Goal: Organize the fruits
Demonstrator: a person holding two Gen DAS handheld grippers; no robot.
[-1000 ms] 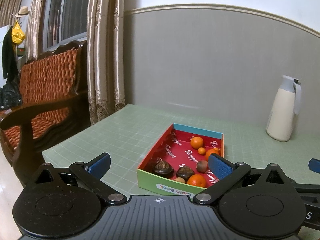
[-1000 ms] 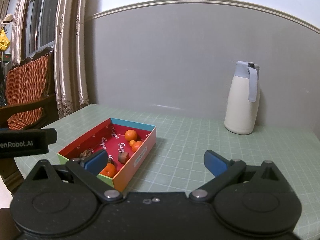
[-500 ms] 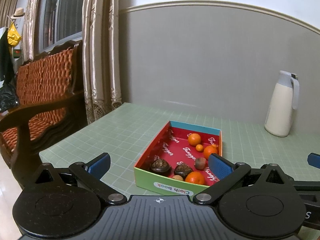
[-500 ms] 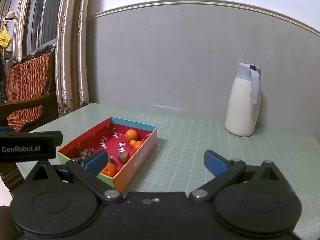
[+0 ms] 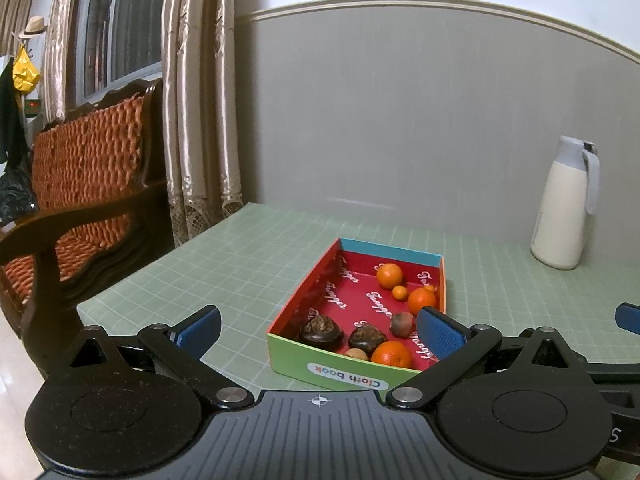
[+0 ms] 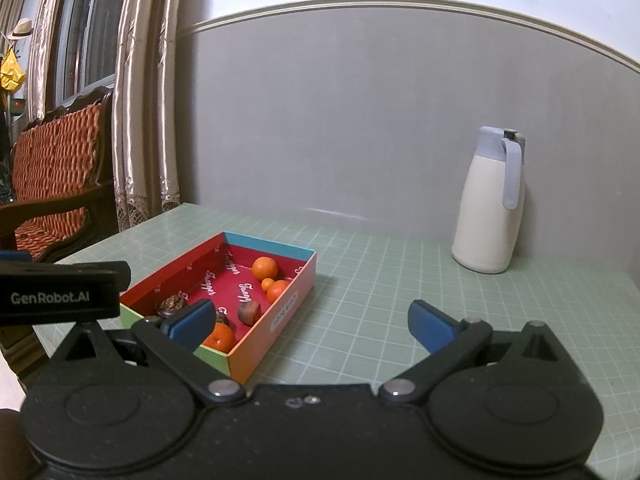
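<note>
With both the left gripper (image 5: 318, 330) and right gripper (image 6: 306, 320) spread empty, the view has drifted slightly, while the fruits stay inside the shallow red-lined cardboard box (image 5: 326, 366).

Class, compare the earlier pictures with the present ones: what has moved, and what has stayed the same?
Only the viewpoint drifted slightly; the left gripper and right gripper stay open and empty. The box, its oranges and dark fruits, and the white jug have not moved. Nothing was grasped or released.

Fruits (image 5: 389, 275) in box (image 5: 300, 305) on table (image 5: 248, 256); jug (image 5: 564, 208) behind right, chair (image 5: 80, 184) left
</note>
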